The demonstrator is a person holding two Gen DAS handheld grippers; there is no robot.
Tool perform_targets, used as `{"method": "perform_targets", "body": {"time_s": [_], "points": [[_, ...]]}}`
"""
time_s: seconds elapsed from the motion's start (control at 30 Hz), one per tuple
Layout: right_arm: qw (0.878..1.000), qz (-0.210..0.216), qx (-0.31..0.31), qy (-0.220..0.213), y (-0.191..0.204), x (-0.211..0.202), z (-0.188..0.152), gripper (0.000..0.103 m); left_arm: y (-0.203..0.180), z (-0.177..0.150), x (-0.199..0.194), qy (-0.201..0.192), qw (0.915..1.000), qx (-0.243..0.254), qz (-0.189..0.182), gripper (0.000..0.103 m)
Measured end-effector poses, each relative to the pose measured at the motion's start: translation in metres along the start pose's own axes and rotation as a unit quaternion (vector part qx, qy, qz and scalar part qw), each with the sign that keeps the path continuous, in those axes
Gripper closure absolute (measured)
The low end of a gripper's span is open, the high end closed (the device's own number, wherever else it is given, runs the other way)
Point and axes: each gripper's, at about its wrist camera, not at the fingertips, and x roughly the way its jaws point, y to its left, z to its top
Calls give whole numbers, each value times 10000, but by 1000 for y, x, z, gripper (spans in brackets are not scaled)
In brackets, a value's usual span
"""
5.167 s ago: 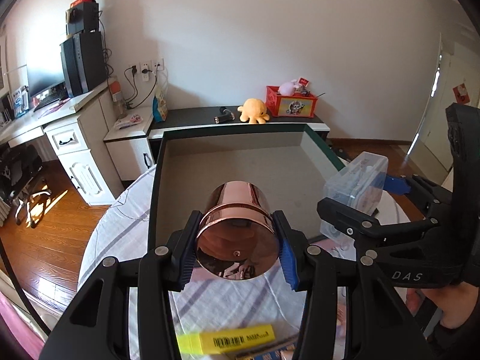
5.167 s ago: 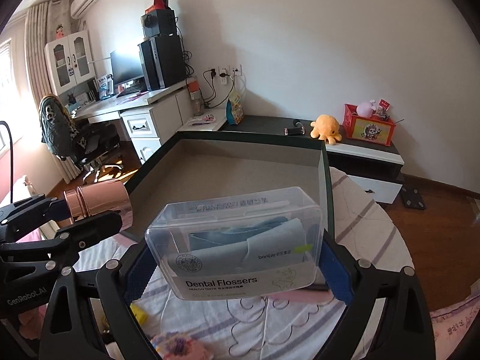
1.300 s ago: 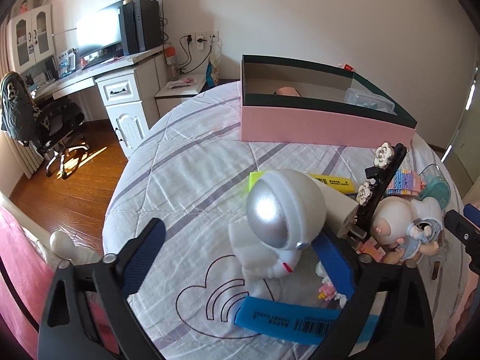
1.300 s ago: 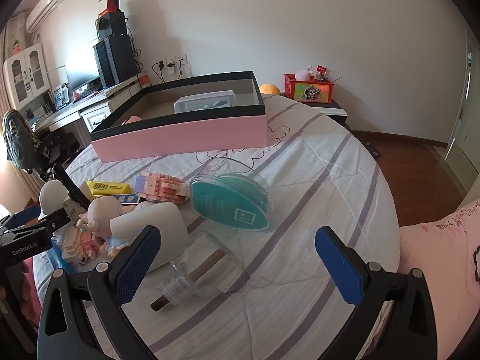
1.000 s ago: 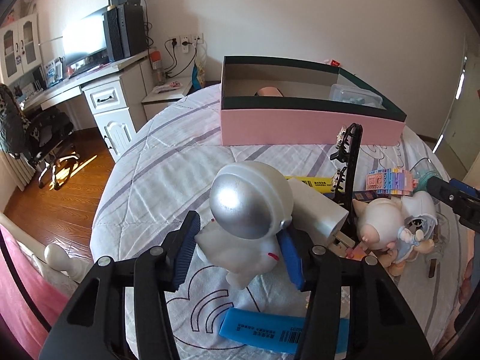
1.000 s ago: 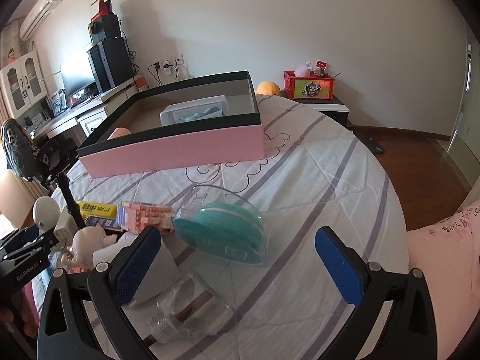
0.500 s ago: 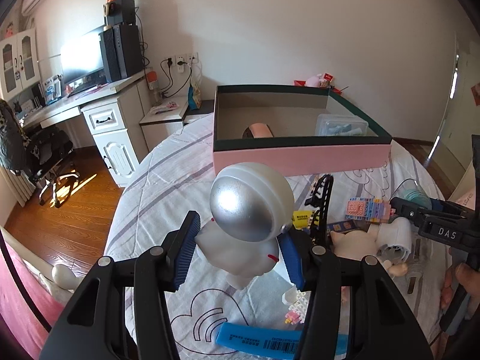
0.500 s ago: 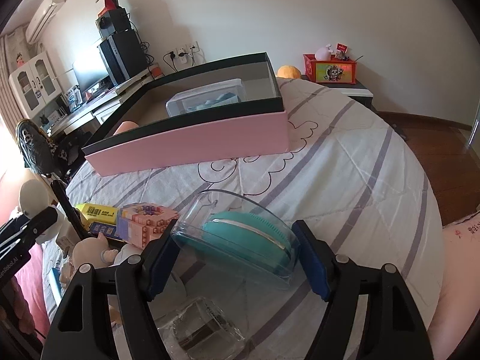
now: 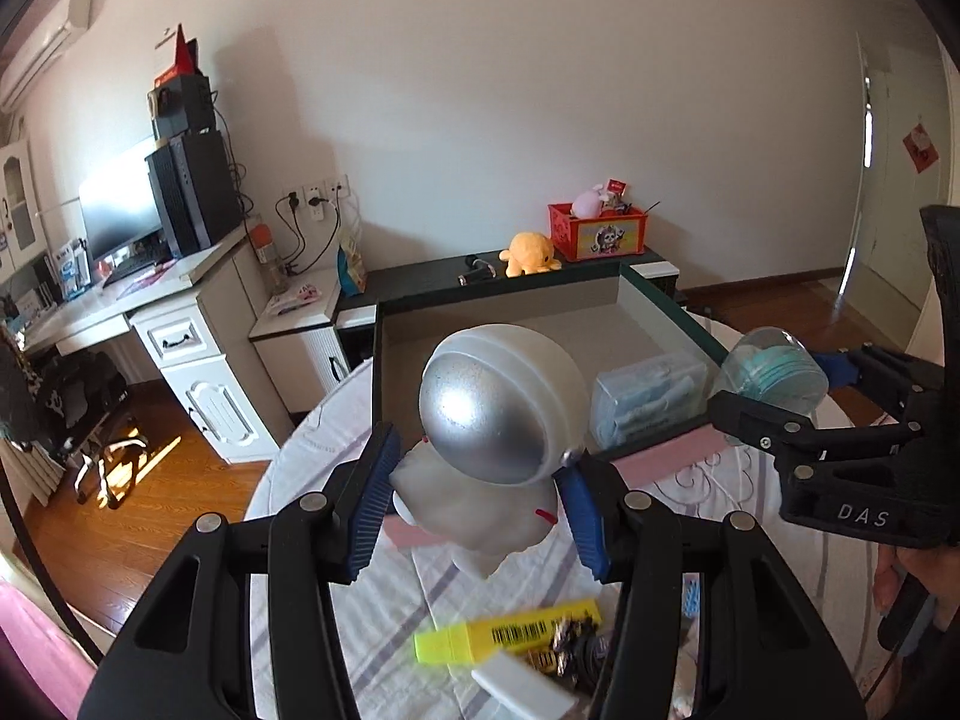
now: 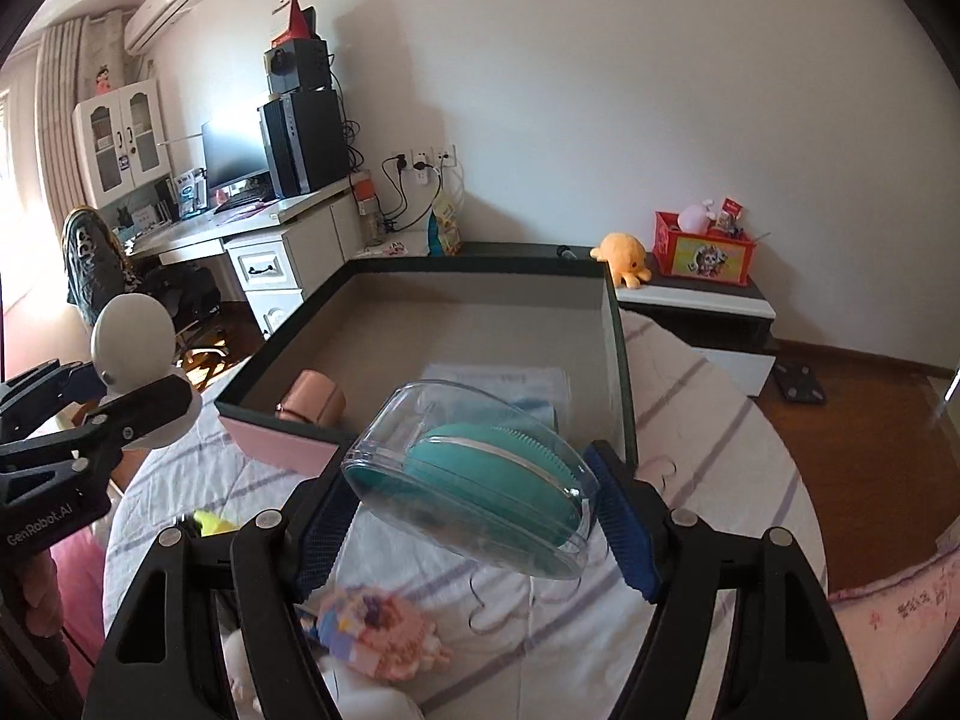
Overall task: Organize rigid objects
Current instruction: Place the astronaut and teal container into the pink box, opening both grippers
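Inside the pink box (image 10: 282, 441) lie a copper cup (image 10: 313, 403) and a flosser case (image 9: 648, 399). Just before the box, the left gripper (image 9: 477, 489) clamps the astronaut figure (image 9: 498, 414) and the right gripper (image 10: 474, 510) clamps the teal brush case (image 10: 480, 480); a block toy (image 10: 384, 636) and a yellow pack (image 9: 510, 636) remain on the bed.

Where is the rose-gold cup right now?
In the right wrist view, the rose-gold cup lies on its side inside the pink box, at its near left corner.

Box (image 10: 618, 324): I see it on the bed (image 10: 708, 480), ahead of both grippers.
In box: flosser case (image 9: 648, 396) right, cup (image 10: 312, 402) left.
Behind box: cabinet (image 10: 708, 294) with plush (image 10: 621, 255).
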Motion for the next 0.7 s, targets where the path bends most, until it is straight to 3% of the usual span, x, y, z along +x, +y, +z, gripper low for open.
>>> {"method": "perform_targets", "body": {"time_s": [0.2,0.33,0.5,0.7], "points": [[9993,-16,-320,179,4,53,51,28,7,42,66,427,9989,90,-179,50],[9977,-90,-395,550,0,99,70,28,13,54,115,854,9959,-1,-309,50],[9937,-209,-356,1038,-10,148,72,28,11,49,162,1321,9910,66,-197,50],[9874,-234,-337,1530,-17,175,58,28,2,35,185,1611,9867,209,-38,50]]}}
